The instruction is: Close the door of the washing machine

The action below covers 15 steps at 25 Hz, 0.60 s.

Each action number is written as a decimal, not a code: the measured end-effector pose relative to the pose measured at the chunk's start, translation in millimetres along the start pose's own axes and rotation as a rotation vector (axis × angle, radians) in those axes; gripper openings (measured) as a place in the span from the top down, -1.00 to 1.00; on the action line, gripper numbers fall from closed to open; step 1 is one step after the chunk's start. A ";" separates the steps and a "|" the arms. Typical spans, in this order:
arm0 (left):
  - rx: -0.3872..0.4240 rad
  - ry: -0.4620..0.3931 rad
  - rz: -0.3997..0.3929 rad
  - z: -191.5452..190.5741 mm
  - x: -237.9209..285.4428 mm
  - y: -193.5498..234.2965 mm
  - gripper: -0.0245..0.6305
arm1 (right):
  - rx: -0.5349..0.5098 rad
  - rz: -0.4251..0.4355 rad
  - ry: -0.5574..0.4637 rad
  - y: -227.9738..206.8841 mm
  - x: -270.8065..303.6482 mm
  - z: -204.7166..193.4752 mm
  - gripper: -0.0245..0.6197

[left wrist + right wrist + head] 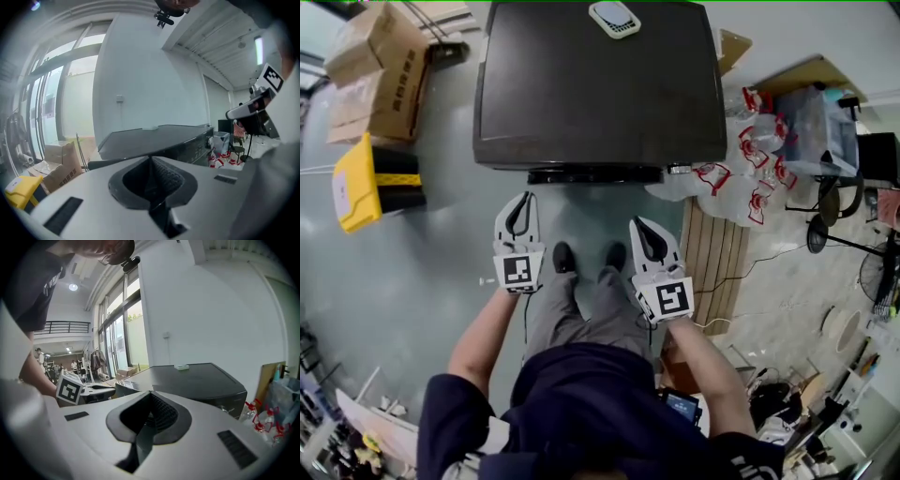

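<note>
The dark washing machine (pixel 595 84) stands in front of me, seen from above. Its door (pixel 593 174) shows only as a narrow dark bulge along the front edge, lying close to the machine's face. My left gripper (pixel 519 204) and right gripper (pixel 639 225) hang side by side a little short of that front, apart from it. Both are shut with nothing between the fingers. In the left gripper view the shut tips (pixel 151 159) point at the machine's top (pixel 154 136). The right gripper view shows the same: shut tips (pixel 151 394) before the machine (pixel 197 383).
A small white object (pixel 614 18) lies on the machine's top. Cardboard boxes (pixel 380 70) and a yellow case (pixel 356 183) sit at the left. Plastic bags (pixel 750 150), a wooden pallet (pixel 712 262) and a fan (pixel 825 220) crowd the right.
</note>
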<state>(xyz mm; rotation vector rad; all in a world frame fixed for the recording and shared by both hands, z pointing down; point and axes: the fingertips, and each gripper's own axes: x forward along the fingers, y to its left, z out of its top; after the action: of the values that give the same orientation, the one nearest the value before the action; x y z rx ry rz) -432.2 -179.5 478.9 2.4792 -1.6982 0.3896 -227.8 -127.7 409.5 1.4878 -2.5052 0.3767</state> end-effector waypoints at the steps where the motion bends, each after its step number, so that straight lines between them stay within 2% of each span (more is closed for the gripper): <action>1: 0.001 -0.013 0.000 8.5 -3.9 0.4 0.81 | -0.001 -0.004 -0.009 -1.2 -2.4 5.1 0.86; 15: -0.007 -0.151 0.010 124.6 -59.9 6.7 0.85 | -0.045 -0.030 -0.100 -17.7 -50.6 75.5 0.86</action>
<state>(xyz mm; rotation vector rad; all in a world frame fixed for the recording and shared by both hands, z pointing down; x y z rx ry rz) -440.4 -157.3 342.6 2.5550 -1.7639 0.2010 -191.7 -118.0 324.9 1.5619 -2.5461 0.2441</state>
